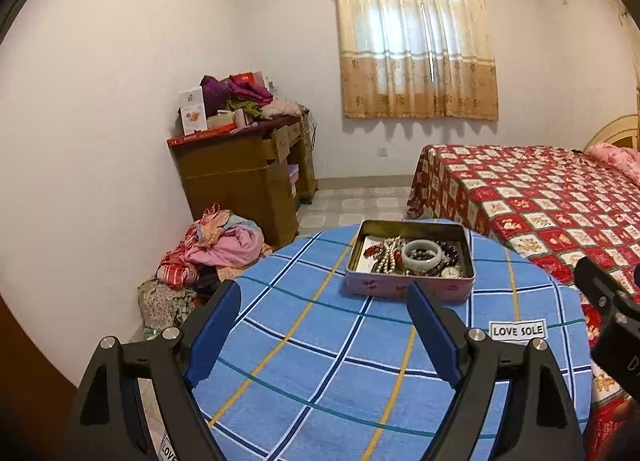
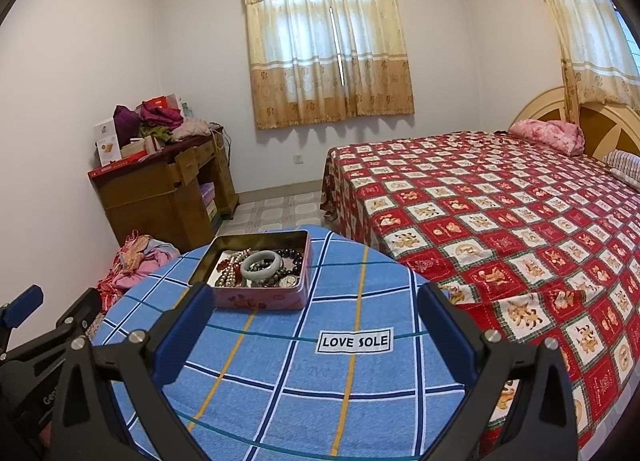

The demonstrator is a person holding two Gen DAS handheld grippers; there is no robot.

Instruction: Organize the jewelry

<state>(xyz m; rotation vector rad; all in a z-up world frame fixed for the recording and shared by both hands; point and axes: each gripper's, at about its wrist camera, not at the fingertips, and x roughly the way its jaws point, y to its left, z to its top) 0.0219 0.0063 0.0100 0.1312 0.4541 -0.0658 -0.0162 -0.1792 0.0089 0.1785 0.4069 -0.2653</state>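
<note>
A pink metal tin (image 1: 408, 288) (image 2: 260, 297) stands open on a round table covered by a blue plaid cloth (image 1: 320, 361) (image 2: 300, 373). Inside lie a pale jade bangle (image 1: 422, 253) (image 2: 262, 263), a pearl strand (image 1: 387, 255) (image 2: 229, 269), dark bead bracelets (image 1: 452, 251) (image 2: 294, 257) and a small watch (image 1: 451, 272) (image 2: 288, 281). My left gripper (image 1: 325, 293) is open and empty, just short of the tin. My right gripper (image 2: 316, 297) is open and empty, with the tin by its left finger.
A bed with a red patterned cover (image 1: 540, 205) (image 2: 500, 213) stands right of the table. A wooden desk piled with clothes and boxes (image 1: 244, 165) (image 2: 160, 185) stands at the left wall. A heap of clothes (image 1: 216, 249) (image 2: 136, 261) lies on the floor.
</note>
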